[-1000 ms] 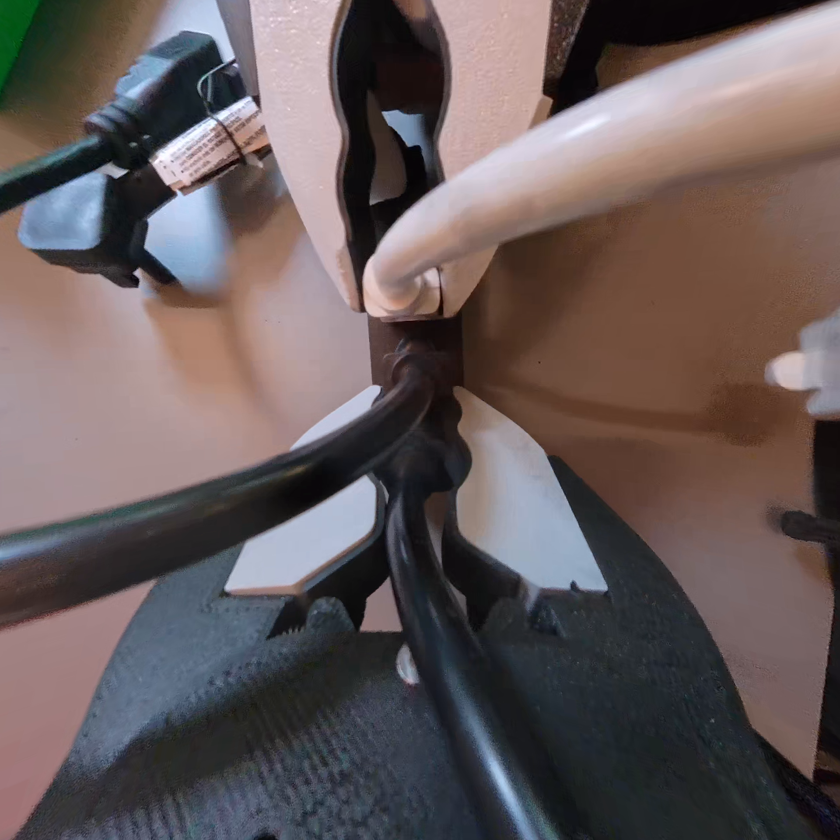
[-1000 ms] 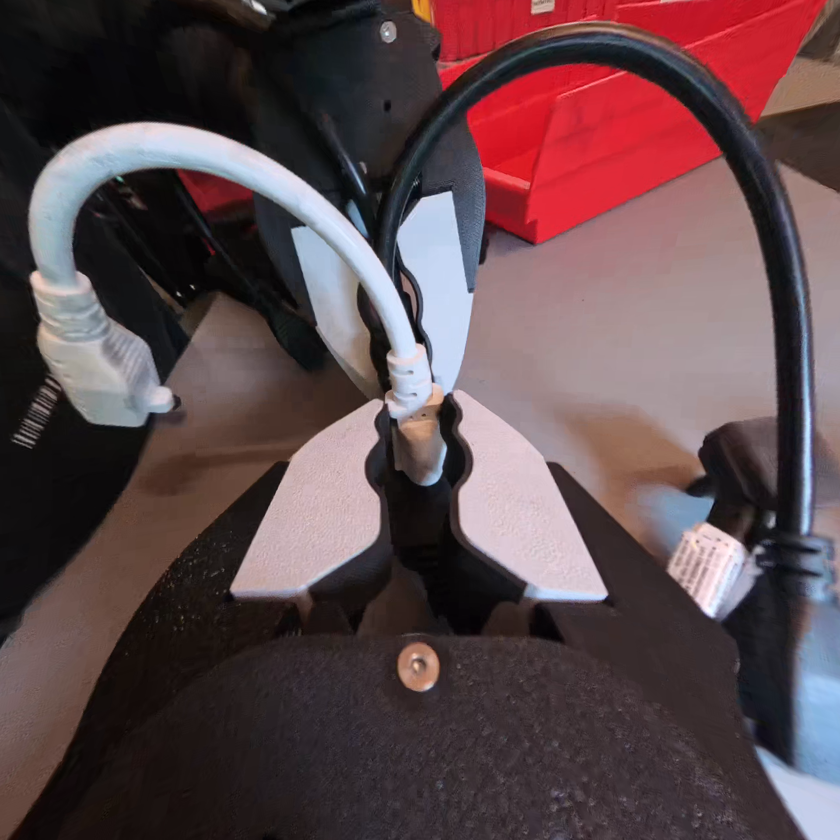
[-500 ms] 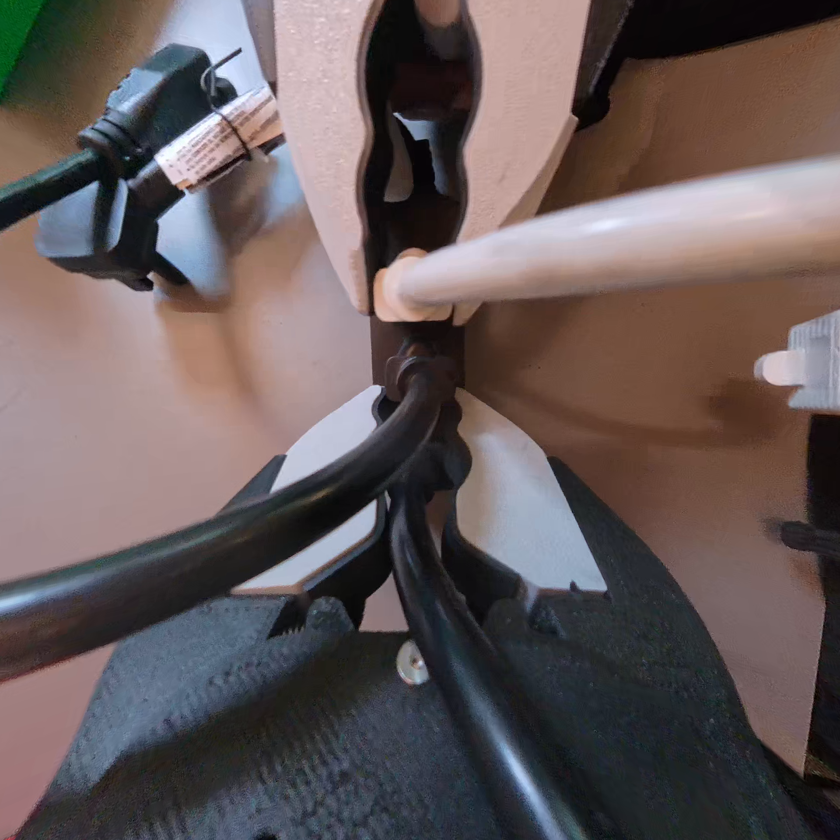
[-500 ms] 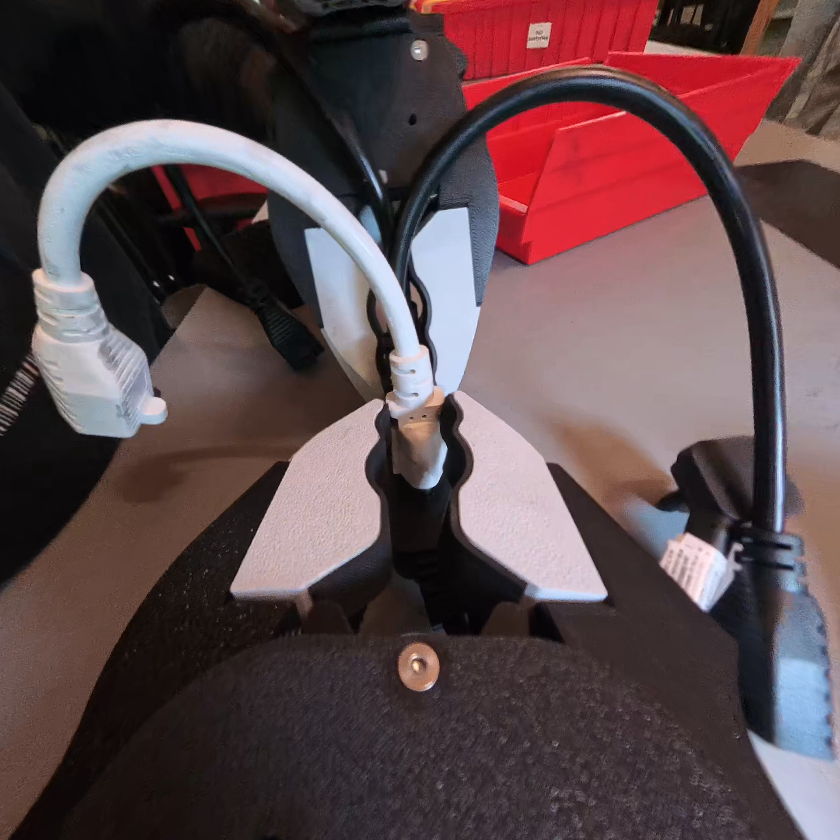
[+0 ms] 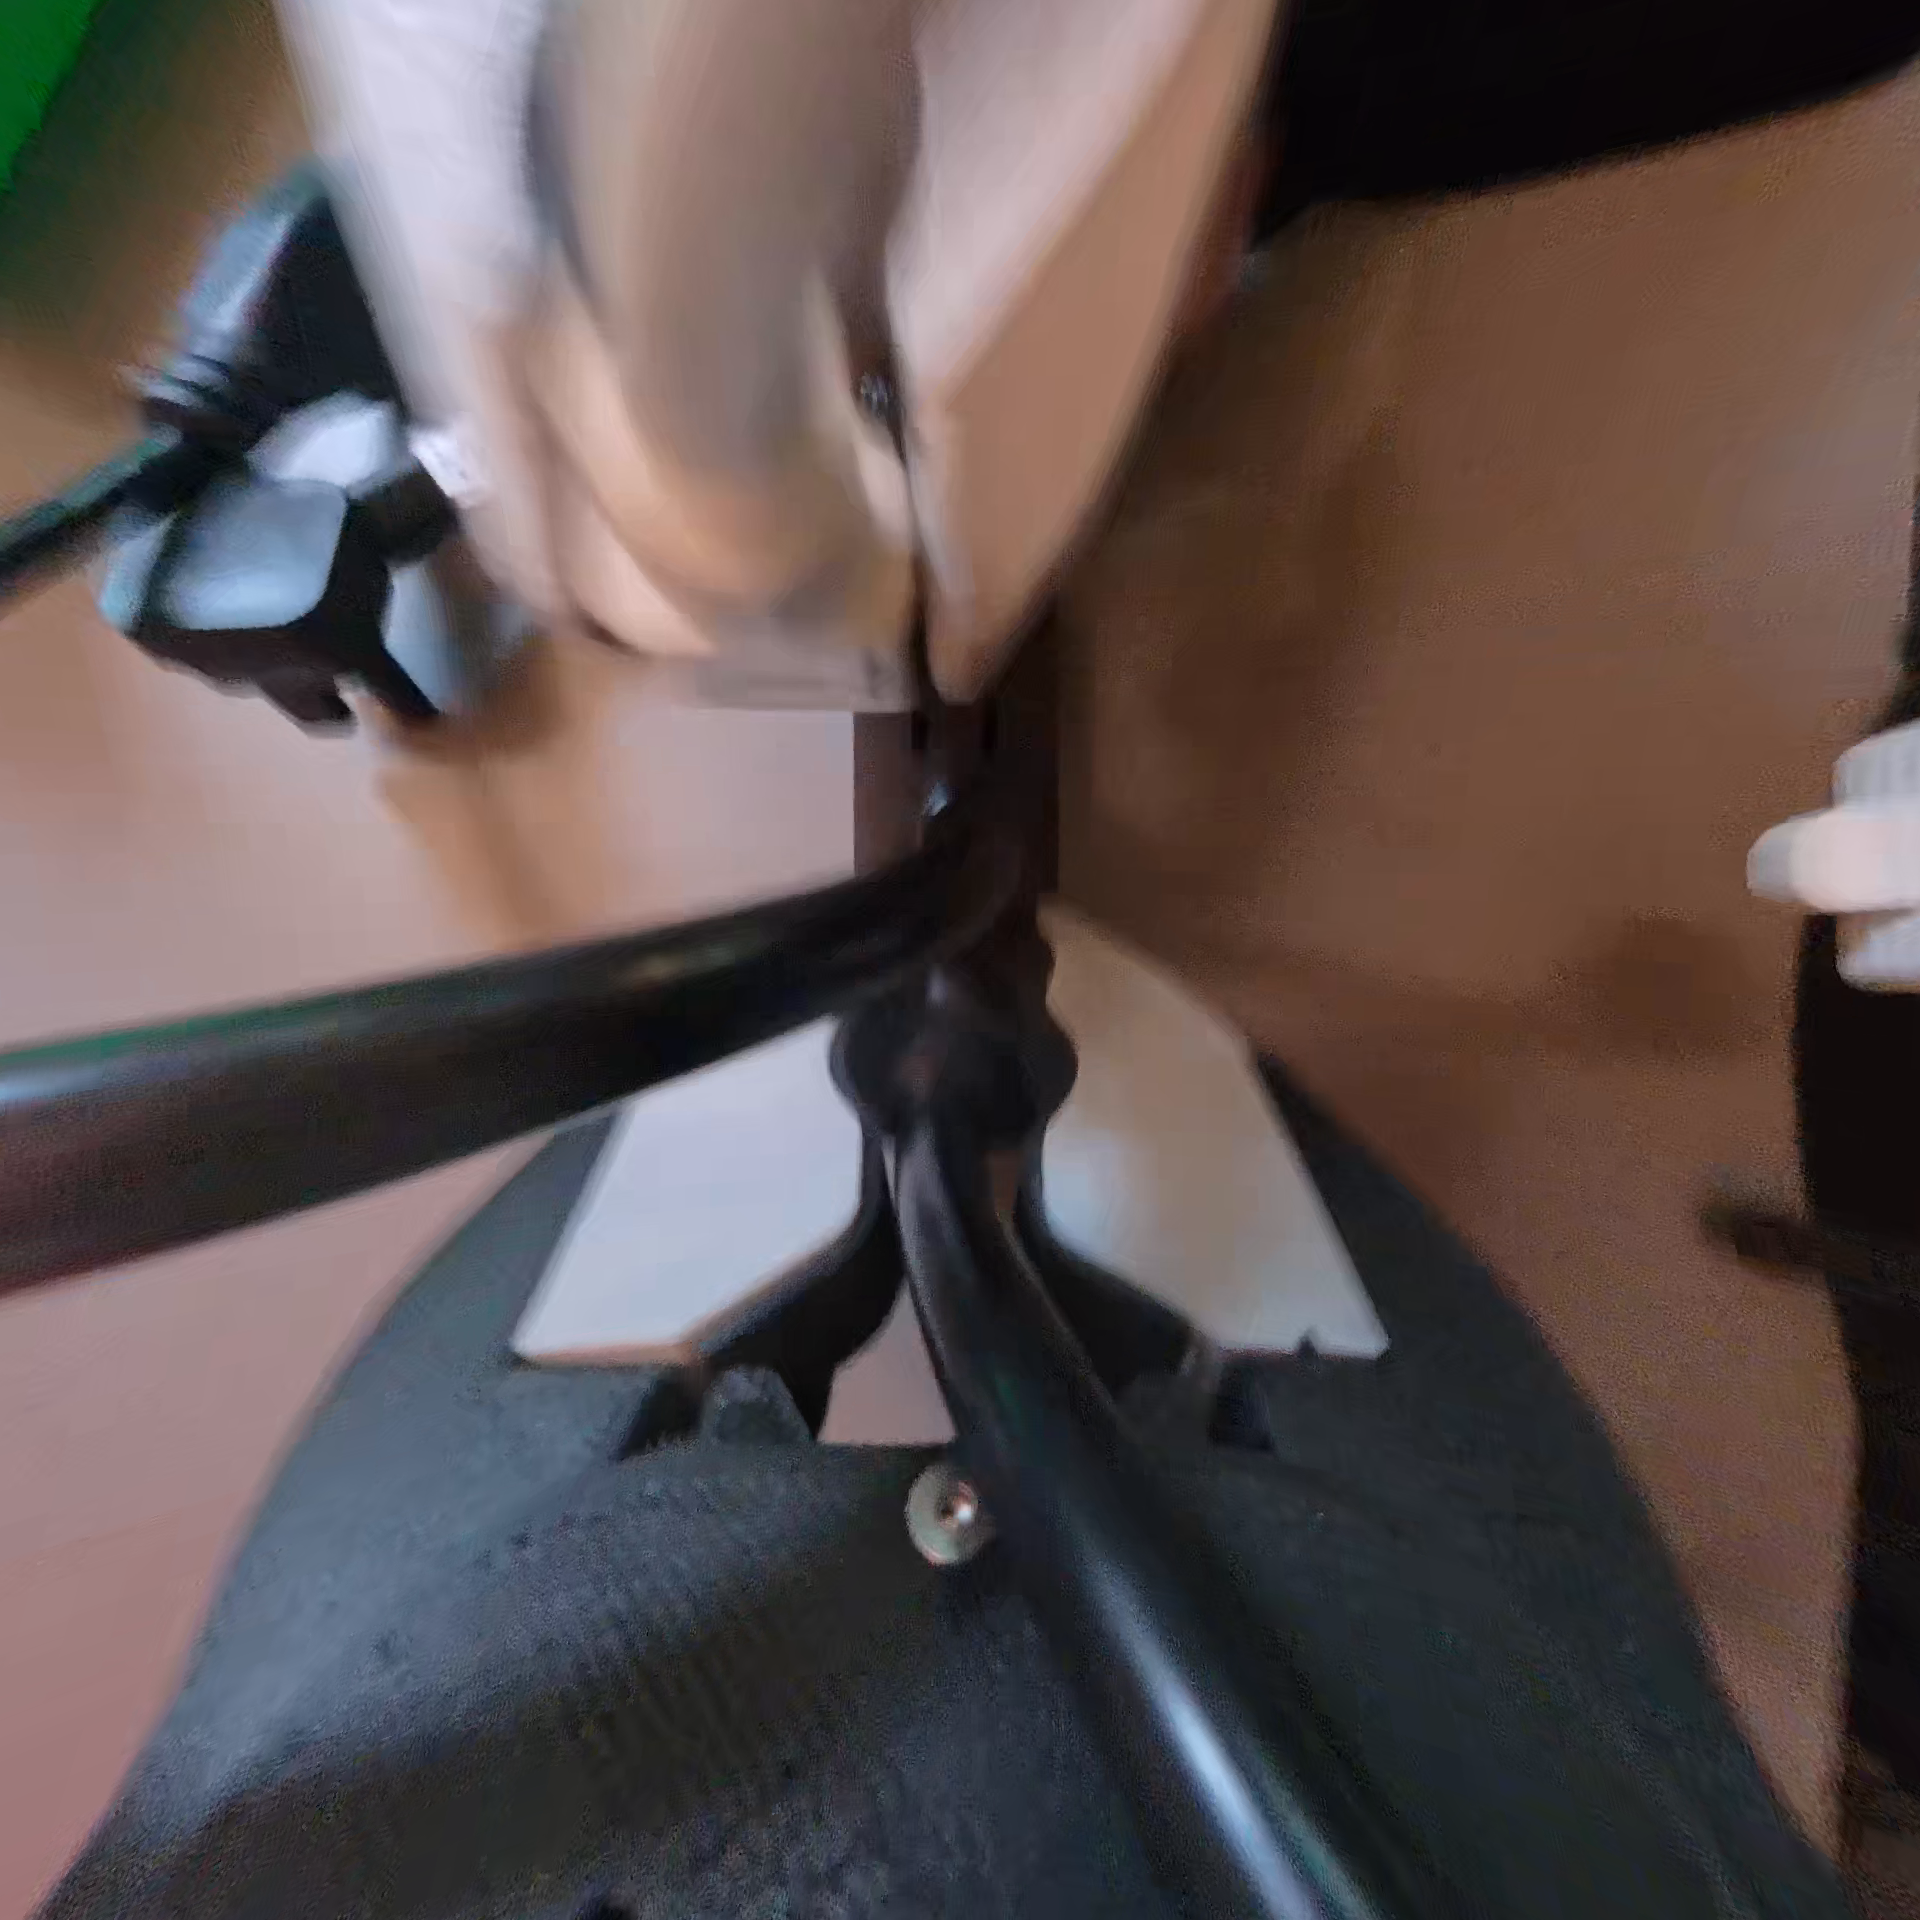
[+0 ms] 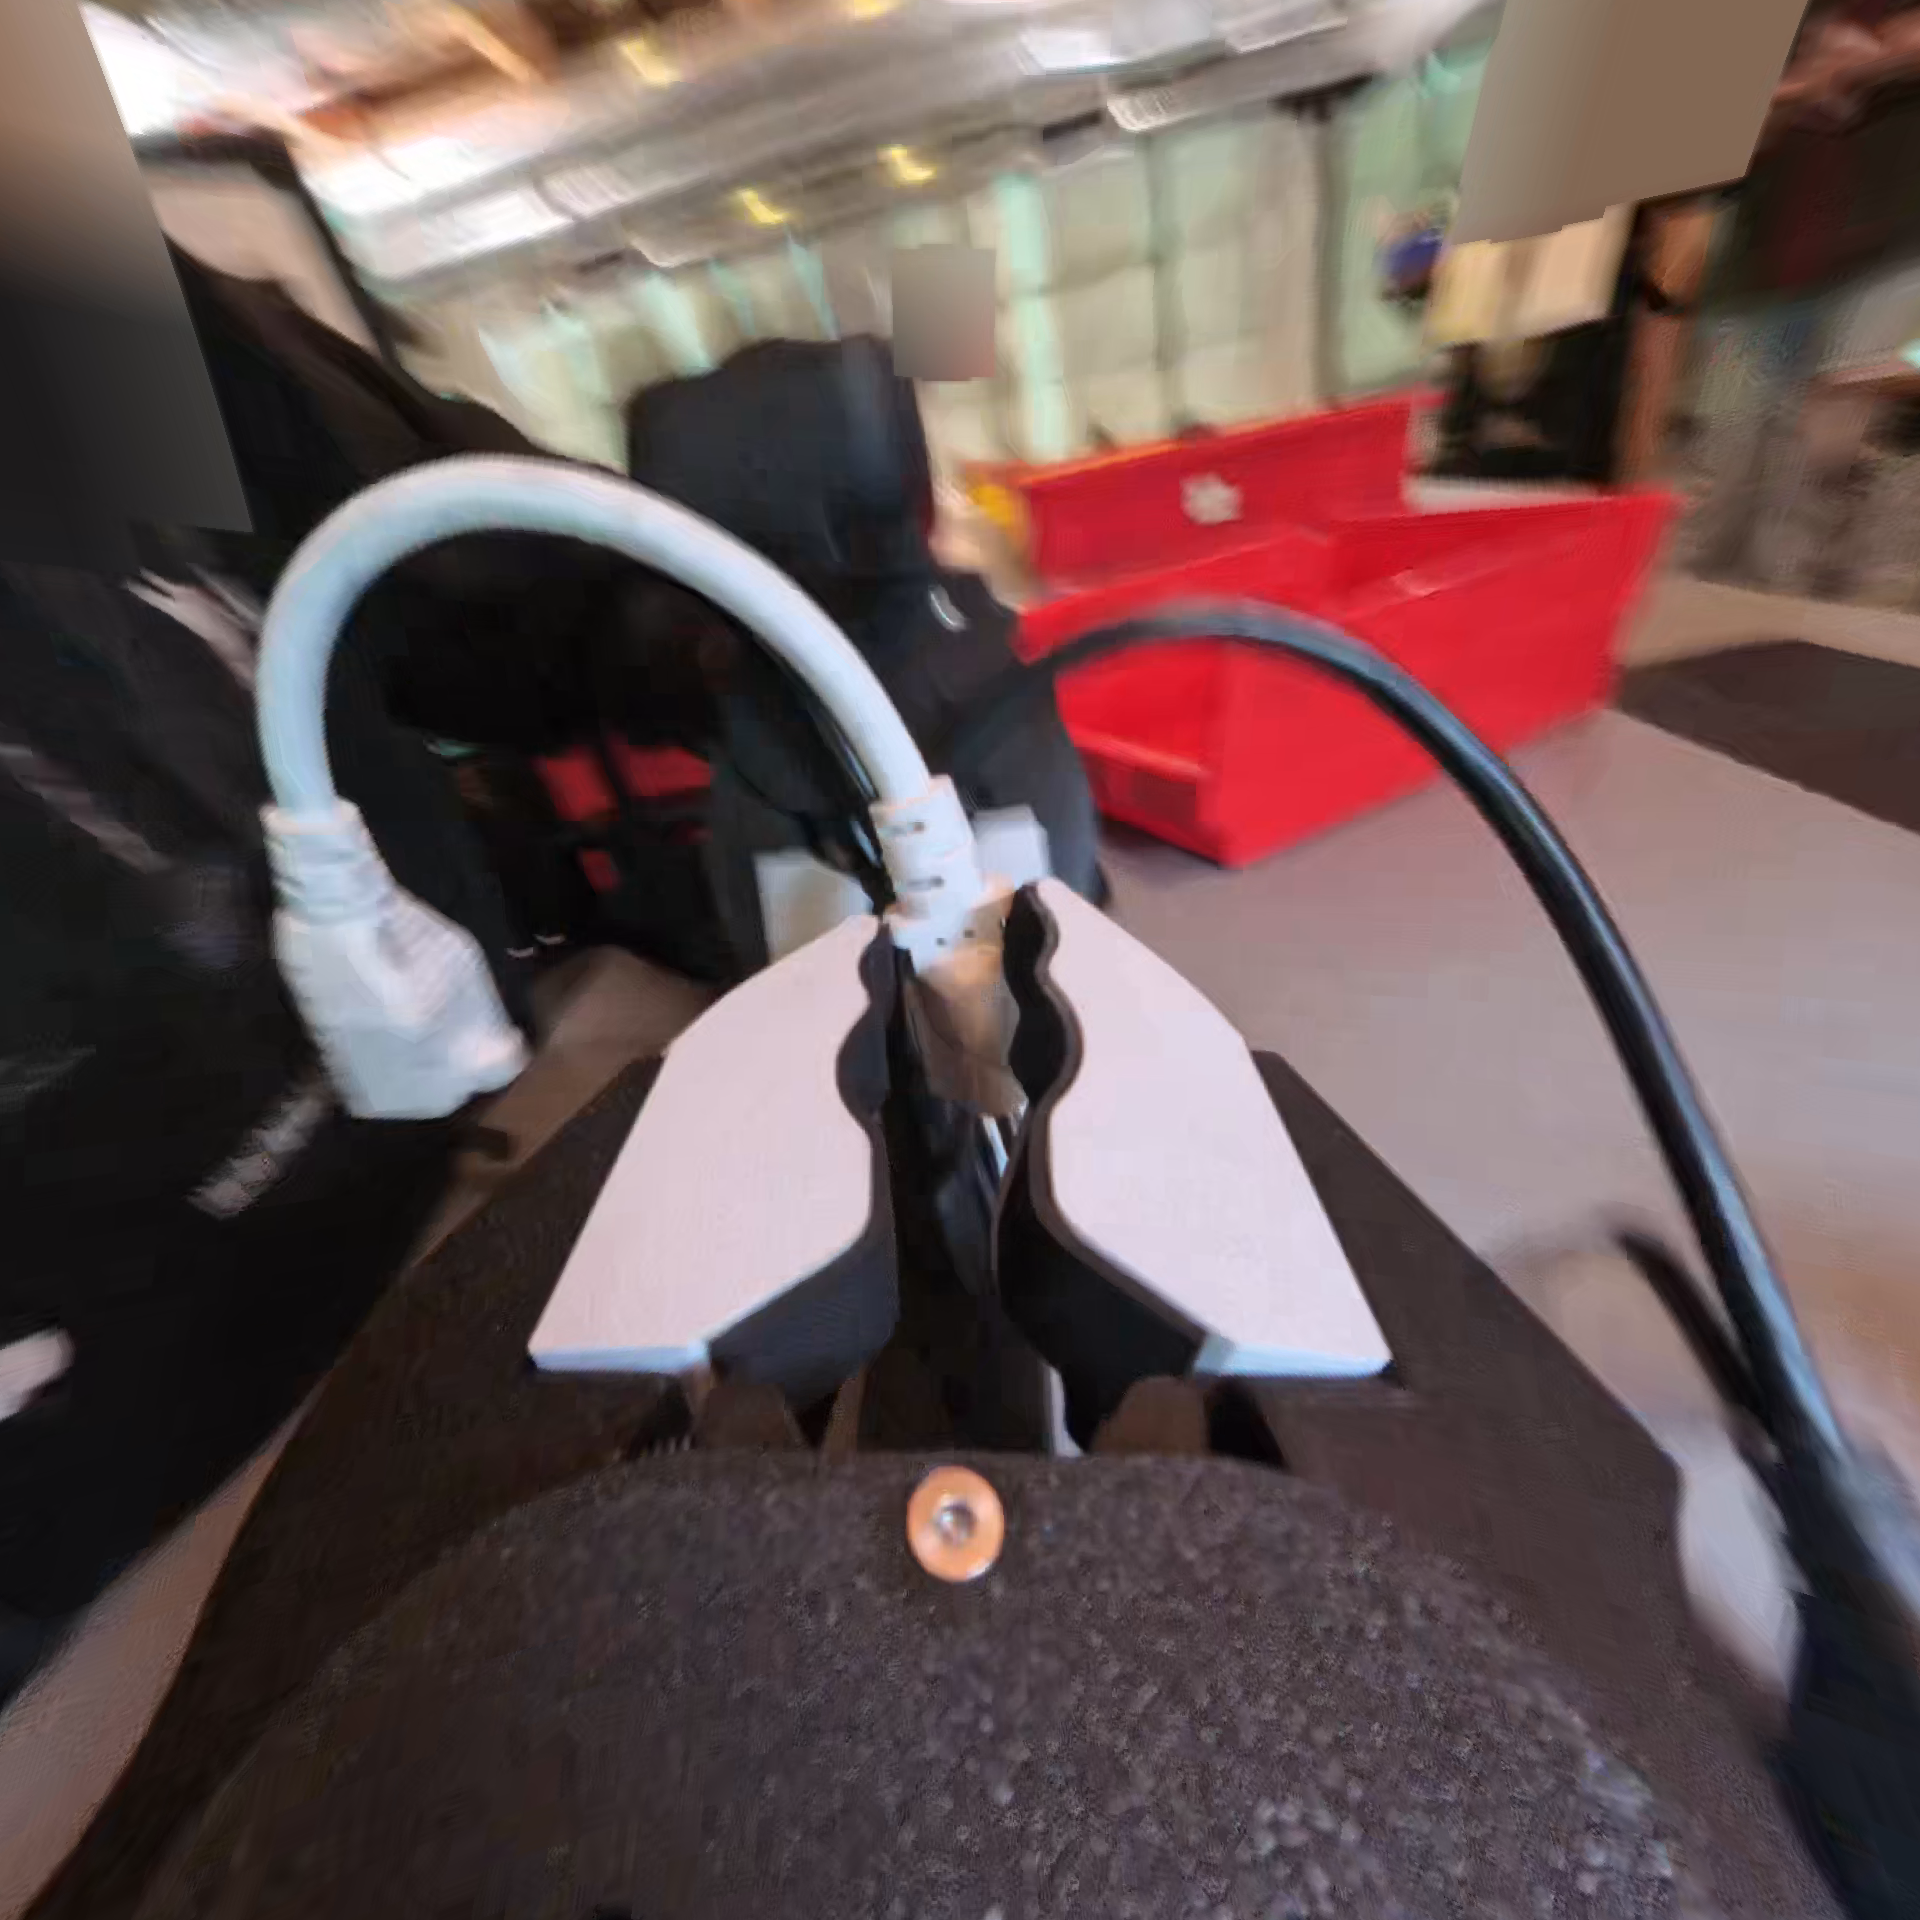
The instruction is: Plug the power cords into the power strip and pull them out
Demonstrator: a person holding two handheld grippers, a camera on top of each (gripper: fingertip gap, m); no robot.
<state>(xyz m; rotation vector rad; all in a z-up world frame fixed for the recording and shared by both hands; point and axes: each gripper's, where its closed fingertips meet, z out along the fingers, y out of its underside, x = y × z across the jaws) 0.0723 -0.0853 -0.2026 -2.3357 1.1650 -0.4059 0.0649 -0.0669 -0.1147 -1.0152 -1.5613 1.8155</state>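
My left gripper is shut on the end piece of the black cord, which bends off to the left. The cord's black plug hangs at the upper left. My right gripper is shut on the end piece of the white cord, which arcs up and left to its white plug. In the left wrist view the right gripper is a blur, tip to tip with mine. A dark block sits between the tips. I cannot tell whether the two ends are joined.
Red plastic bins stand on the table at the back right. The black cord loops across the right of the right wrist view down to its plug. The white plug also shows in the left wrist view. A dark-clothed person stands at the left. Spacing between my two grippers at the tips: around 8 cm.
The right gripper has swung quickly, so its view now tilts up into the room. The white cord no longer crosses the left wrist view. Both views are motion-blurred.
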